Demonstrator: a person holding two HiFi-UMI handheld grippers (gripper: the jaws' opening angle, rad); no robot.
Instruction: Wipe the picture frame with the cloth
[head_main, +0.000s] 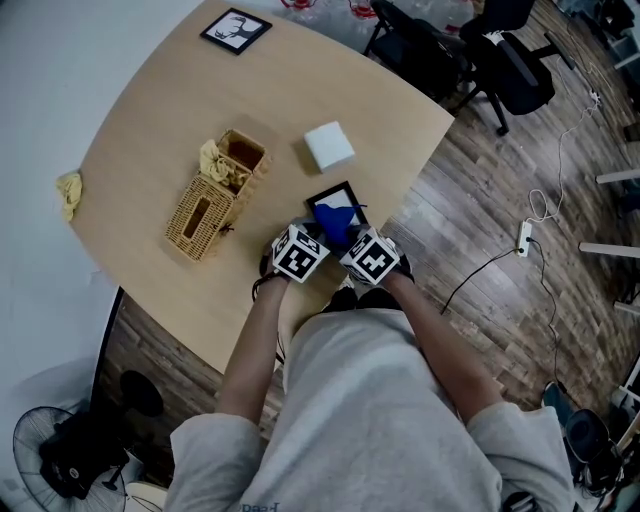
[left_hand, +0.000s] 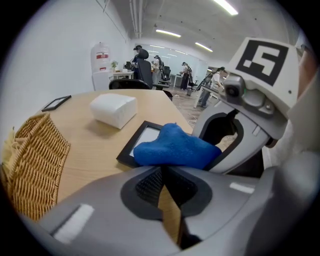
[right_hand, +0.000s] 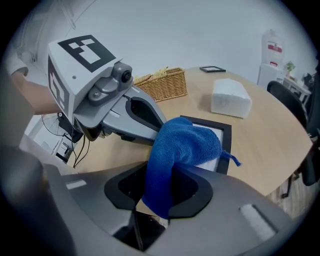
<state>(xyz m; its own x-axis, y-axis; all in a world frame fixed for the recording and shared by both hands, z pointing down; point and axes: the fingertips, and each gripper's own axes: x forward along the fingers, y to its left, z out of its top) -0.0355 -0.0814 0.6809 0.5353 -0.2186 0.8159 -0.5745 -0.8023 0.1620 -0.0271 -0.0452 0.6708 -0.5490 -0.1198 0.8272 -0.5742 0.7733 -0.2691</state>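
A black picture frame (head_main: 333, 196) with a white inside lies flat near the table's front edge. A blue cloth (head_main: 337, 221) is draped over its near part. In the right gripper view my right gripper (right_hand: 160, 186) is shut on the cloth (right_hand: 187, 142), which rises from the jaws and folds down onto the frame (right_hand: 223, 131). In the left gripper view my left gripper (left_hand: 162, 172) is shut with nothing between its jaws, just short of the frame (left_hand: 131, 148) and cloth (left_hand: 175, 148). Both grippers sit side by side, the left gripper (head_main: 314, 239) close beside the right gripper (head_main: 351, 239).
A wicker basket (head_main: 214, 197) lies left of the frame, with a white tissue pack (head_main: 329, 146) behind the frame. A second black frame (head_main: 236, 29) rests at the far edge and a yellow cloth (head_main: 68, 190) at the left edge. Office chairs (head_main: 505, 60) stand beyond the table.
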